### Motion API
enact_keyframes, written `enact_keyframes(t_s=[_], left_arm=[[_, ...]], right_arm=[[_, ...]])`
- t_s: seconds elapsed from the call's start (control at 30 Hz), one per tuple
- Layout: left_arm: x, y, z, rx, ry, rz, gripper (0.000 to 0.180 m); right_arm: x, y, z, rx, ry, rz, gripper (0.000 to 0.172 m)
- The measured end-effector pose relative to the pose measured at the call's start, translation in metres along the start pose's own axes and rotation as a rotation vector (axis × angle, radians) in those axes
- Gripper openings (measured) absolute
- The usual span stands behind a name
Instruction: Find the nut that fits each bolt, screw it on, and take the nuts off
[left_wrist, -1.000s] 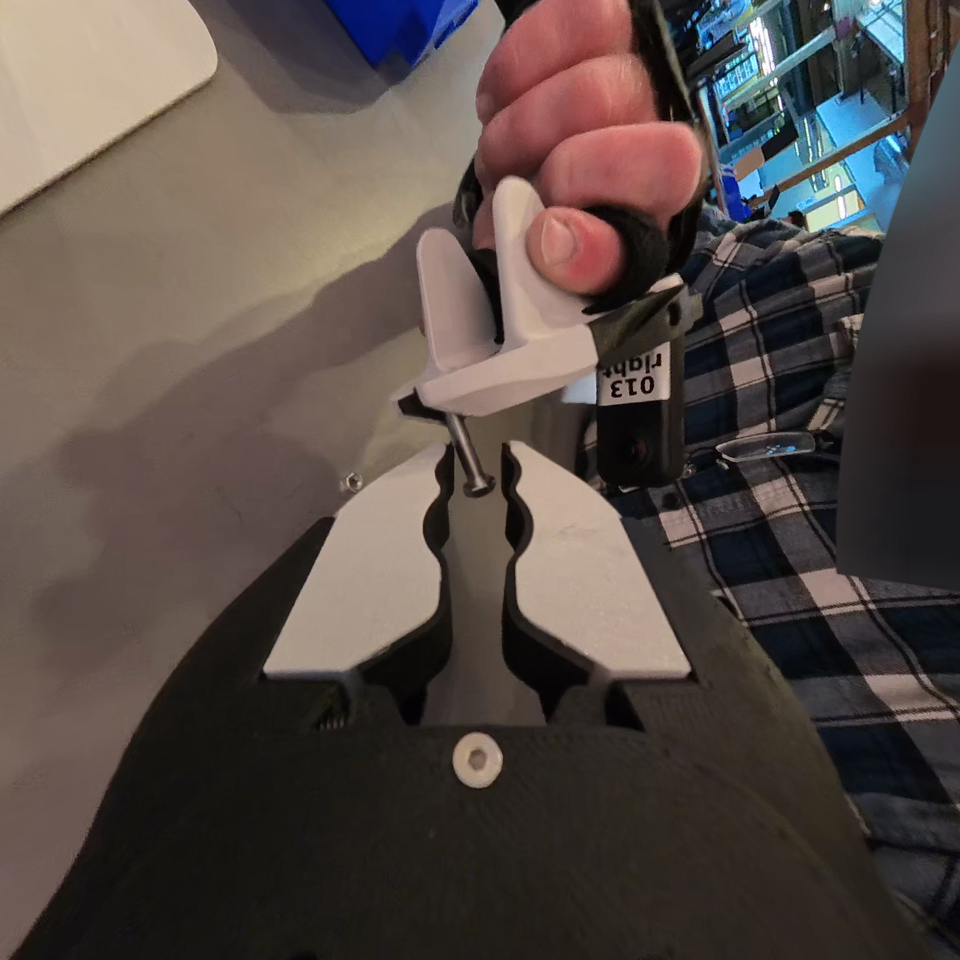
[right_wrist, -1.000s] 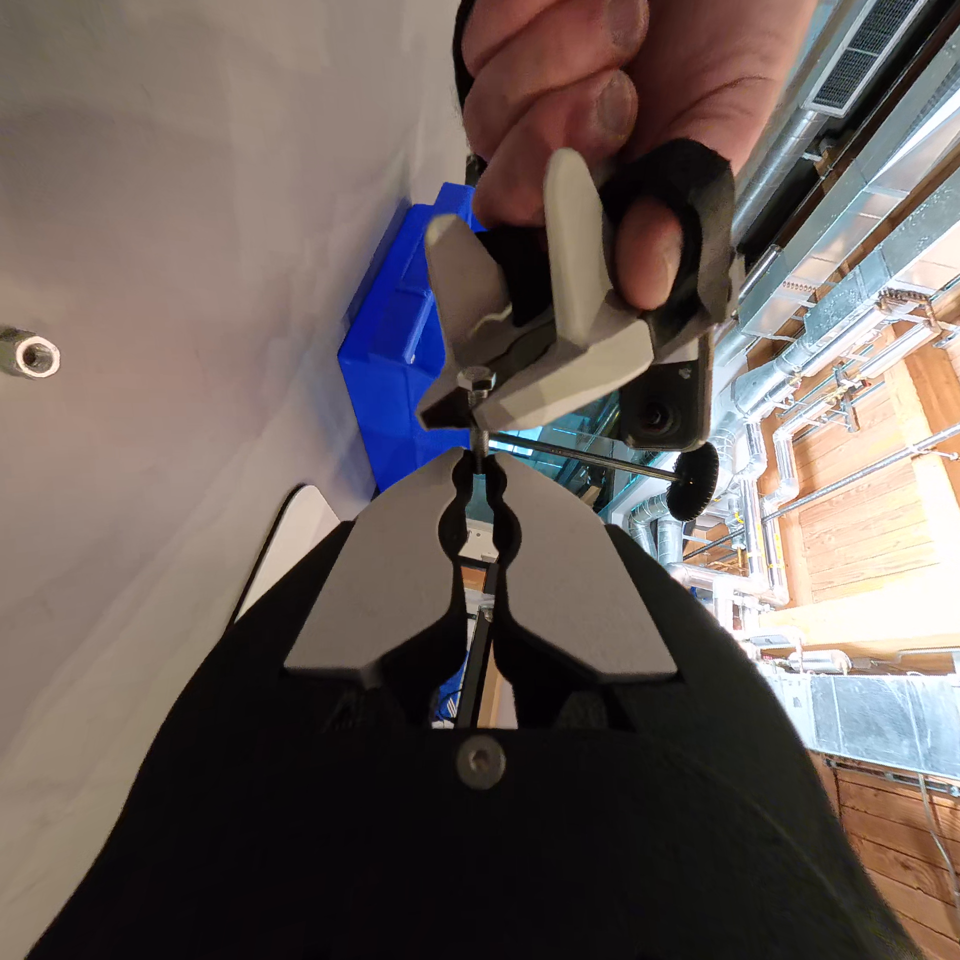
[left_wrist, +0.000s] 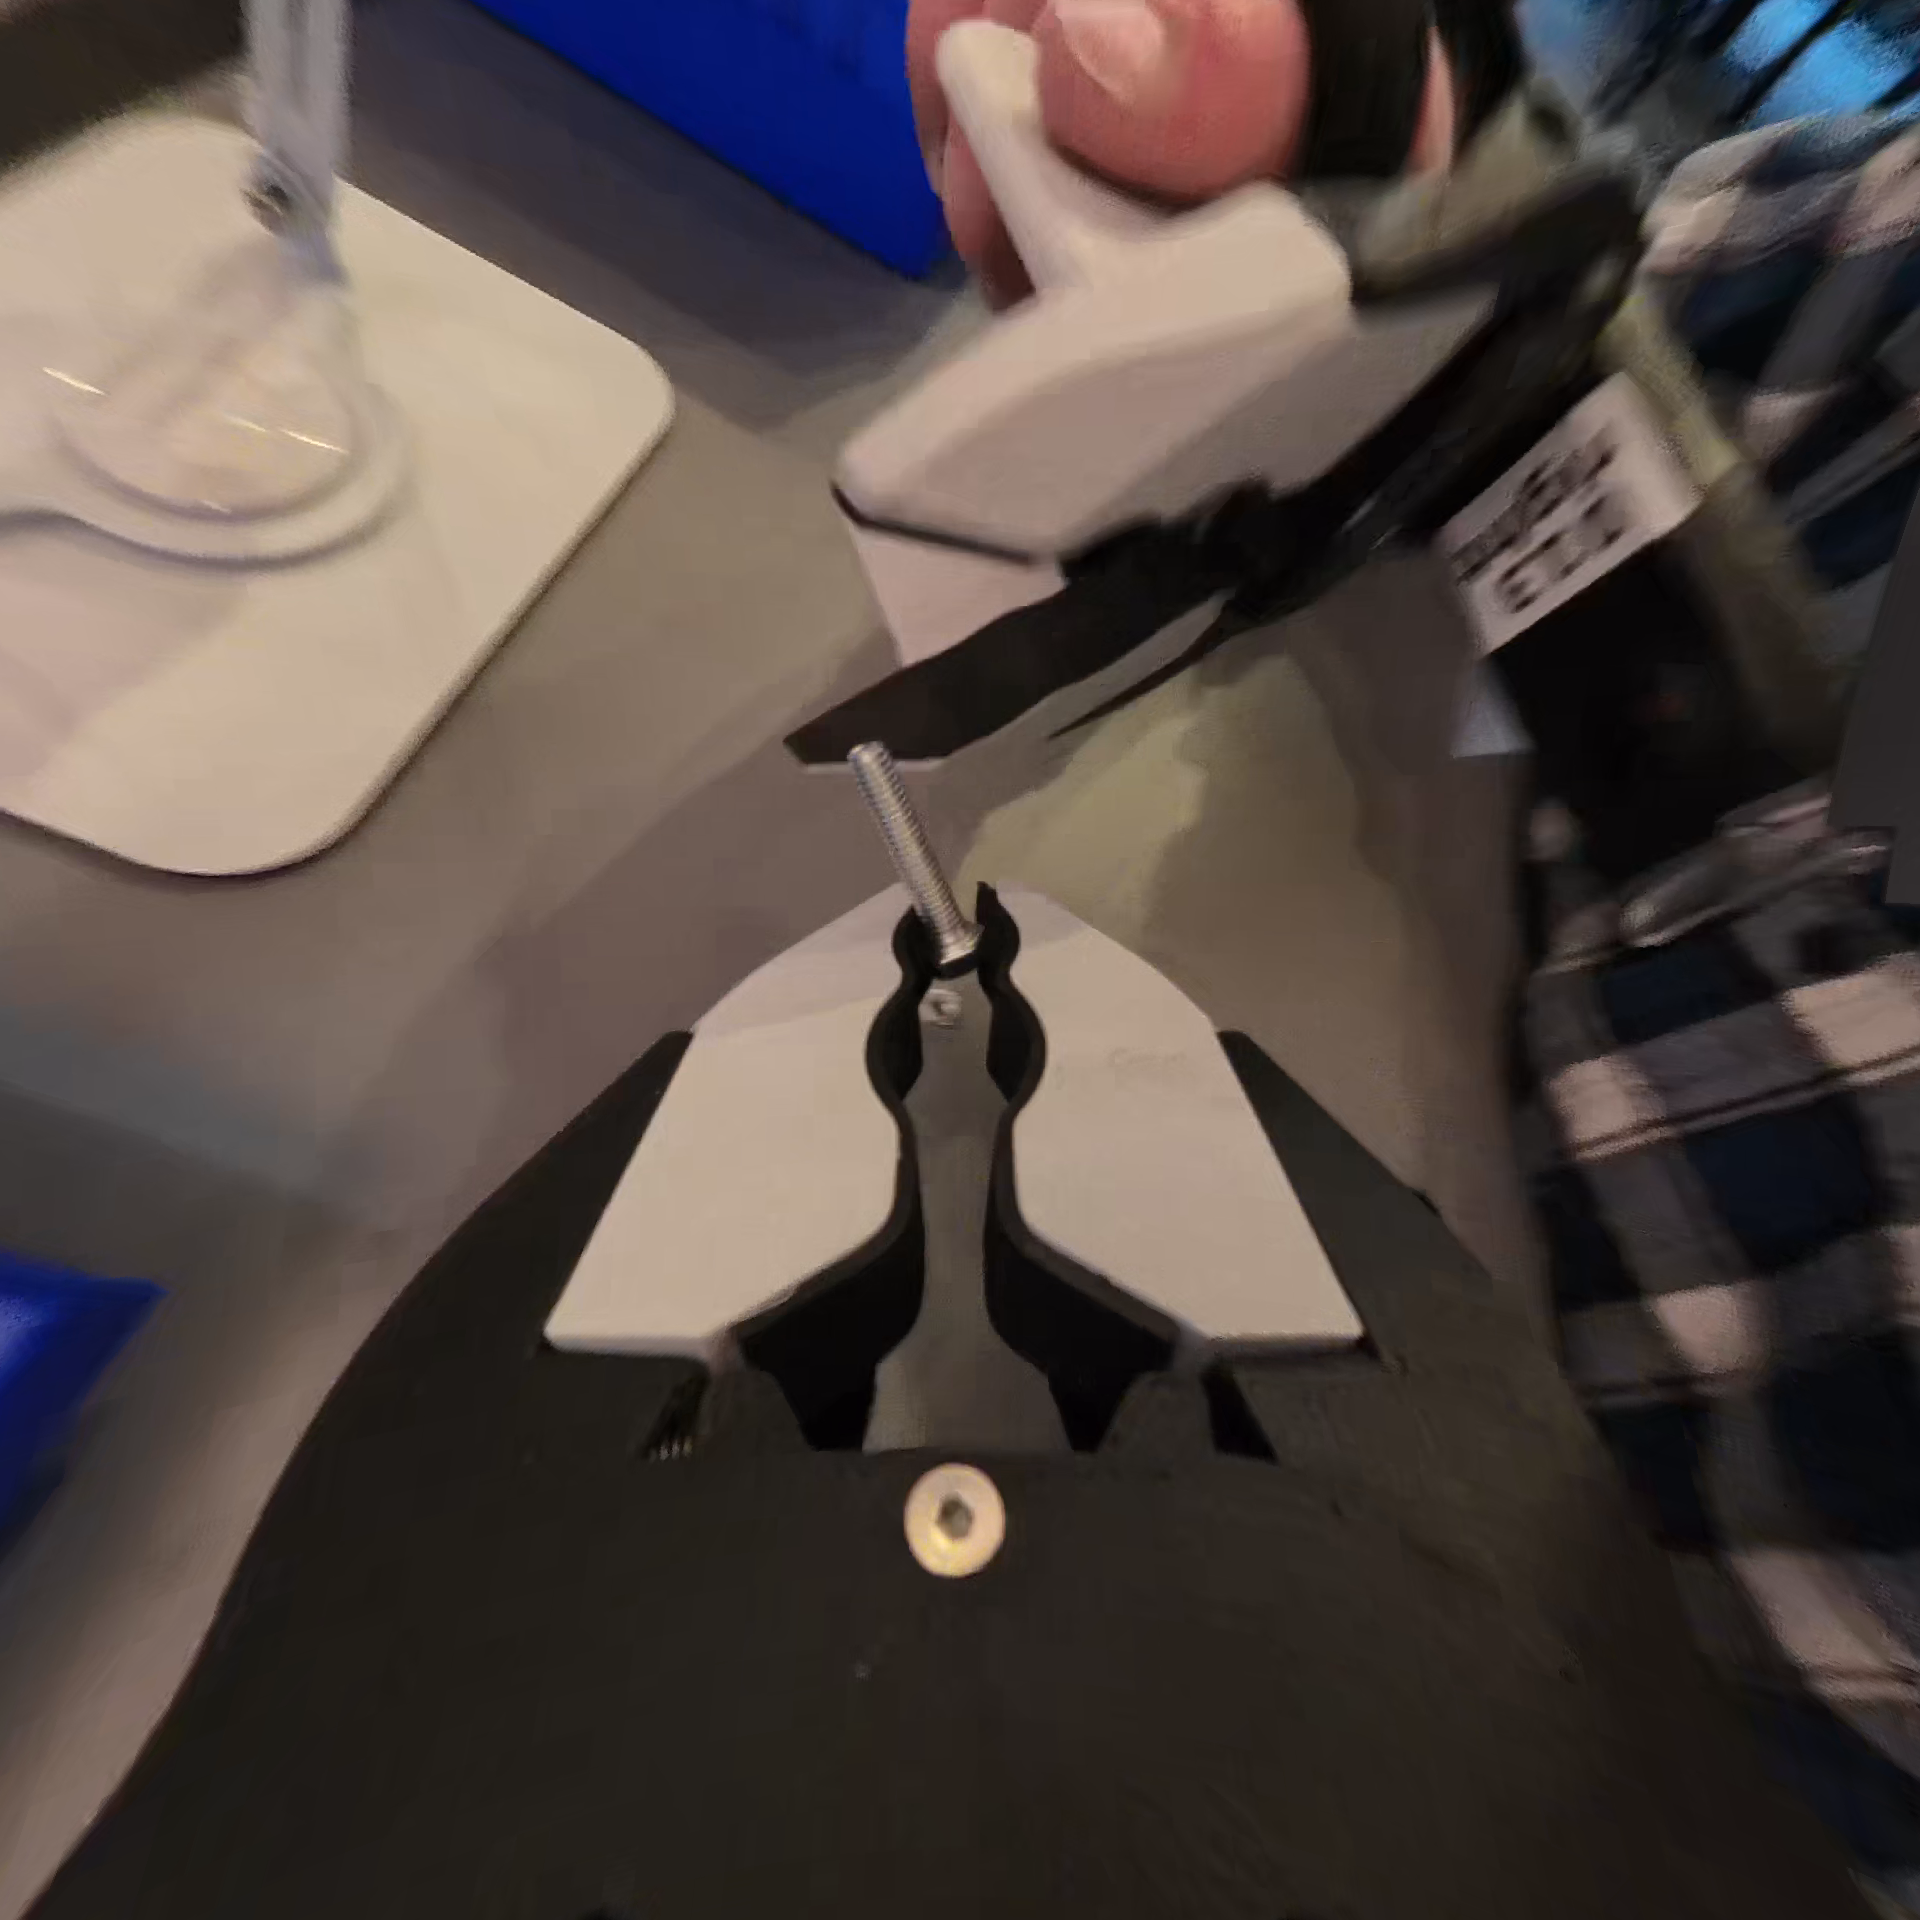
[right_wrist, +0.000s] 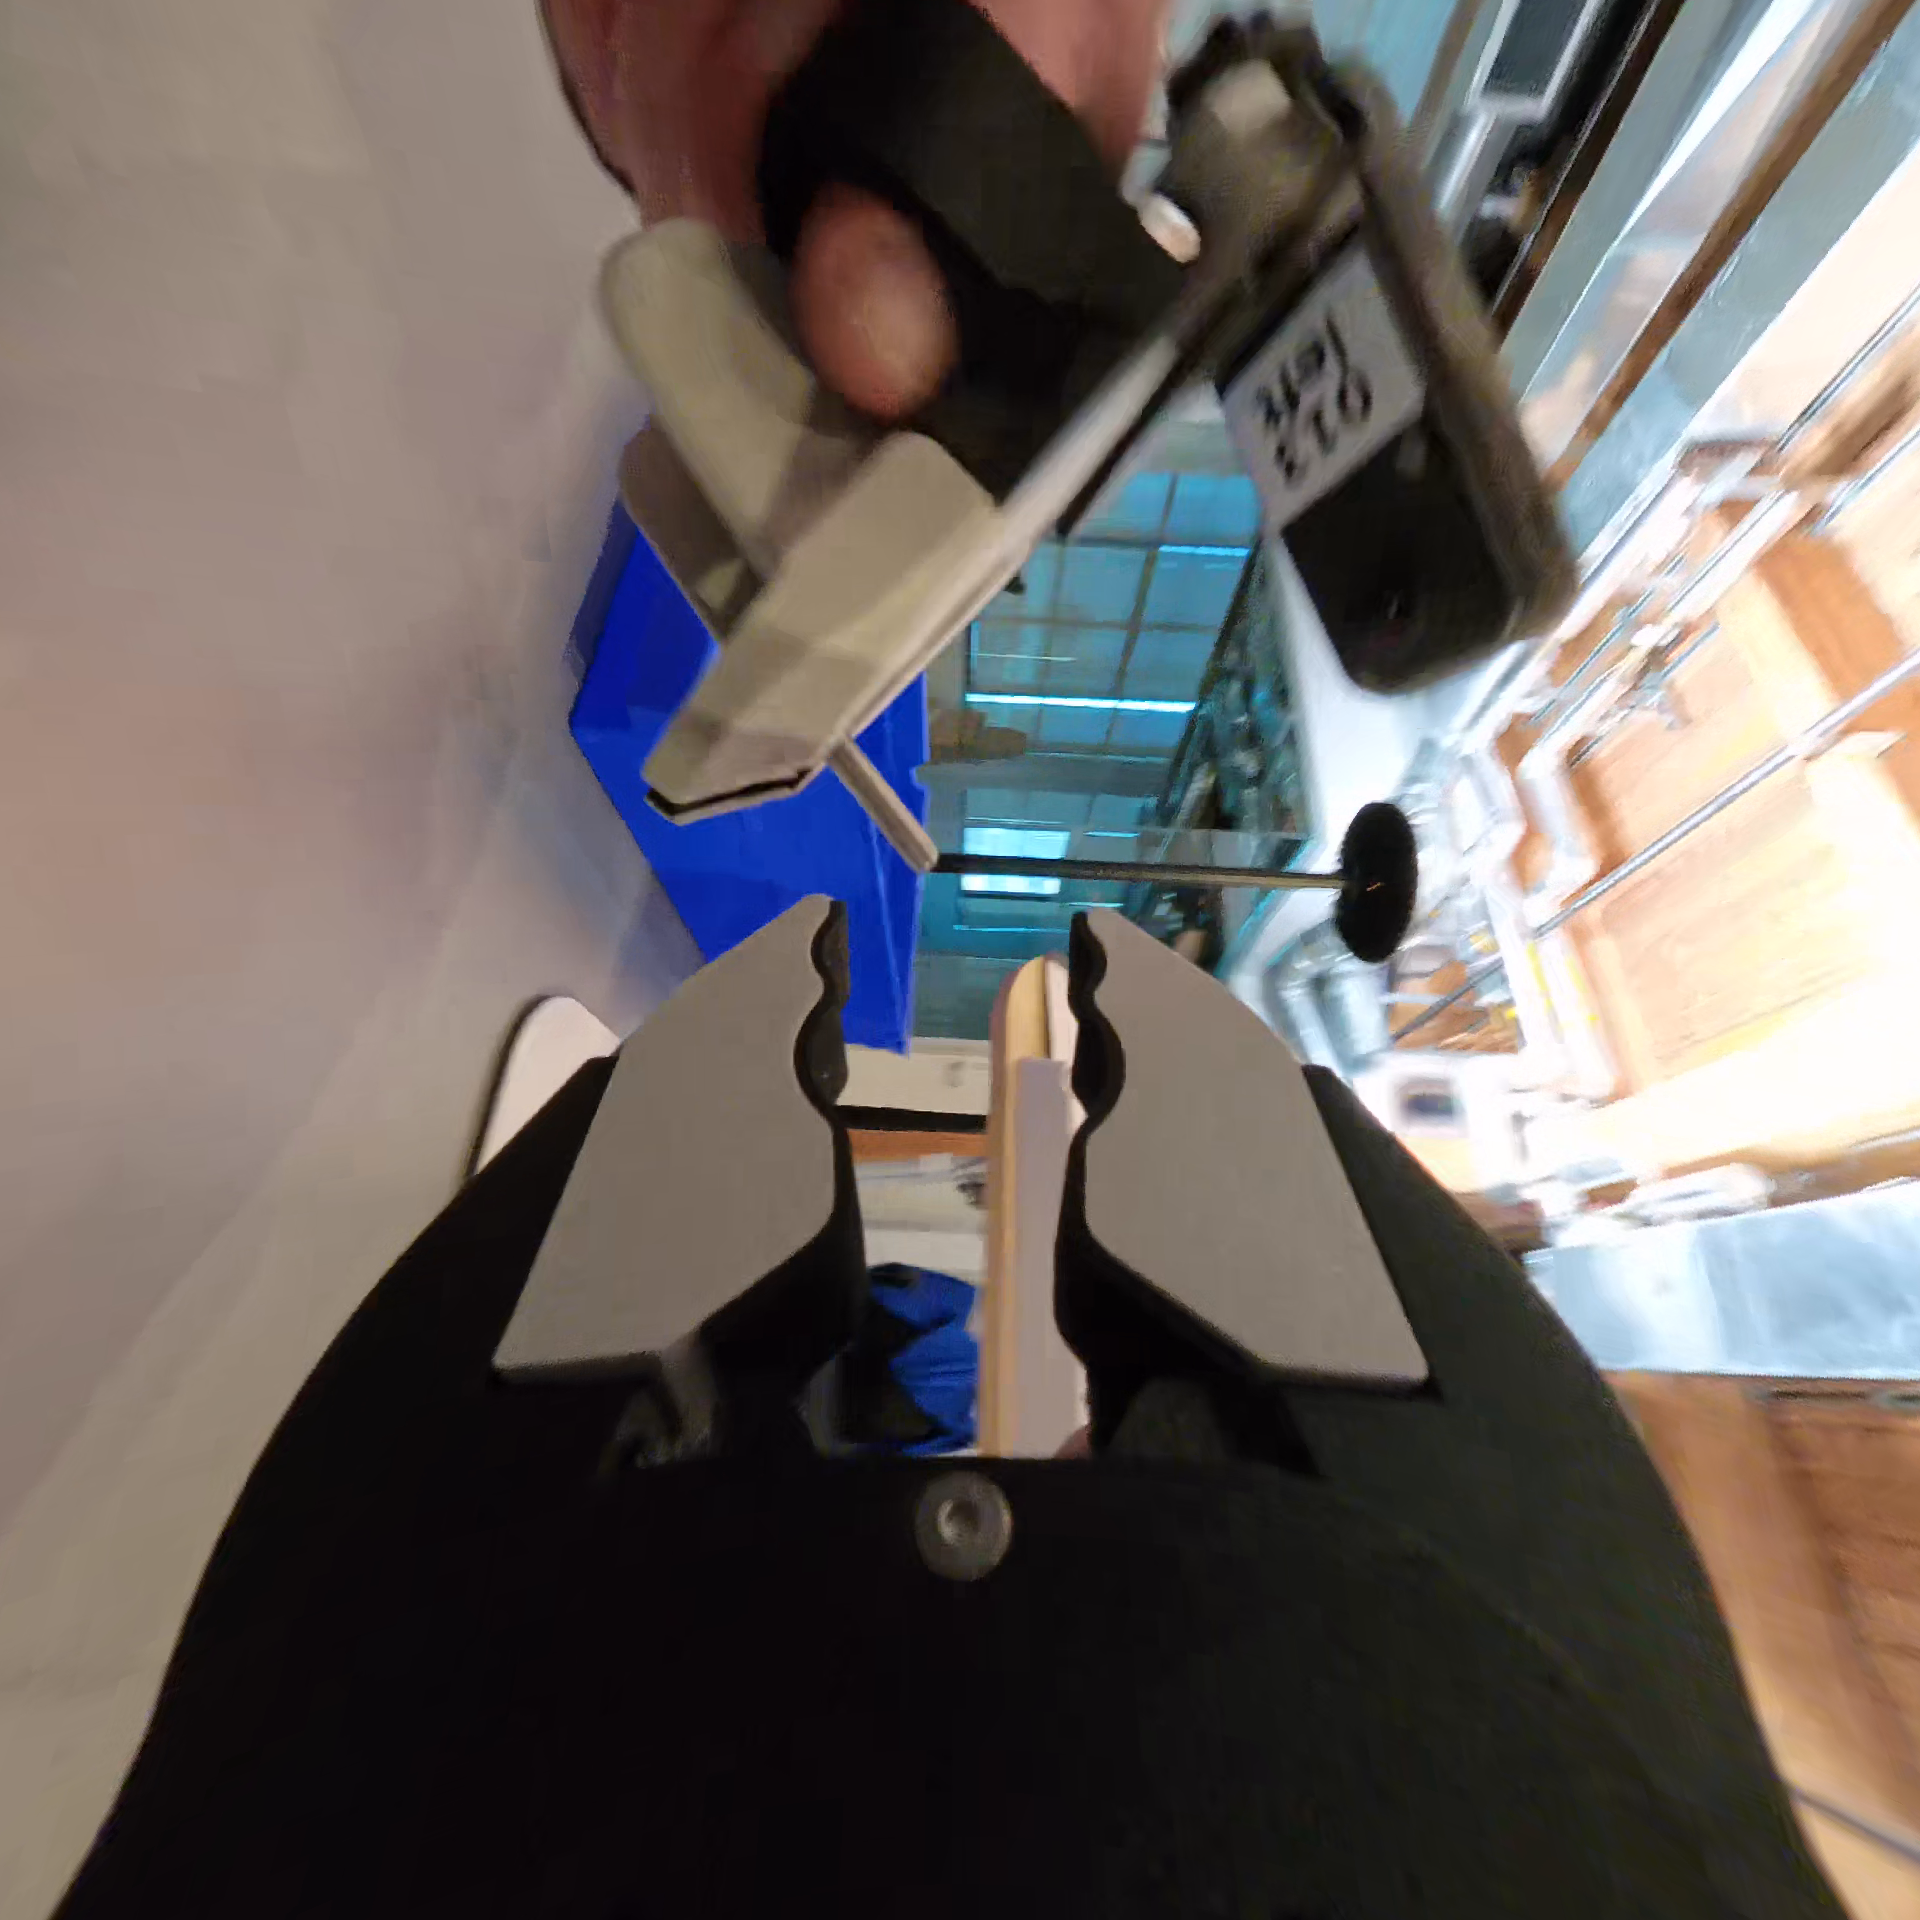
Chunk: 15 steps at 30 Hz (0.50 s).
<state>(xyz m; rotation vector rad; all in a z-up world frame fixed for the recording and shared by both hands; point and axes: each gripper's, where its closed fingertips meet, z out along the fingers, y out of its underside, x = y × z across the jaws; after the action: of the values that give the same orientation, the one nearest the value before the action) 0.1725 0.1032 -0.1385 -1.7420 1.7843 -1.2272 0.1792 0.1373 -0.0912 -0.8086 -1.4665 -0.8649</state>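
1. The left gripper (left_wrist: 951, 940) is pinching the head end of a slim, threaded silver bolt (left_wrist: 906, 852) between its wavy black rubber pads (left_wrist: 902, 971), nearly closed around it.
2. The bolt's shaft is jutting up past the fingertips, its free tip almost meeting a black pad of the right gripper (left_wrist: 883, 727).
3. The right gripper (right_wrist: 956, 935) is standing wide open, its scalloped pads (right_wrist: 826, 997) gripping nothing, just short of the bolt's tip (right_wrist: 883, 810).
4. A tiny silvery nut (left_wrist: 943, 1006) is lying on the smooth grey table (left_wrist: 520, 987), seen just below the bolt's head.
5. Left of the bolt, a rounded white board (left_wrist: 312, 644) is lying flat on the table; beyond it a glossy blue bin (left_wrist: 769, 114) is standing.
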Motion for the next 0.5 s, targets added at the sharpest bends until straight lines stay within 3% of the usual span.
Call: enact_keyframes(t_s=[0.2,0.4,0.5], left_arm=[[-0.024,-0.020,-0.009,0.142,-0.306,0.274,0.008],[-0.030,-0.025,0.002,0.169,-0.416,0.462,0.008],[-0.027,-0.025,0.010,0.174,-0.411,0.501,0.007]], right_arm=[[-0.007,0.018,0.000,0.083,-0.205,0.634,0.037],[0.002,-0.005,-0.010,0.431,-0.455,1.366,0.027],[0.007,-0.009,-0.011,0.542,-0.476,1.506,0.014]])
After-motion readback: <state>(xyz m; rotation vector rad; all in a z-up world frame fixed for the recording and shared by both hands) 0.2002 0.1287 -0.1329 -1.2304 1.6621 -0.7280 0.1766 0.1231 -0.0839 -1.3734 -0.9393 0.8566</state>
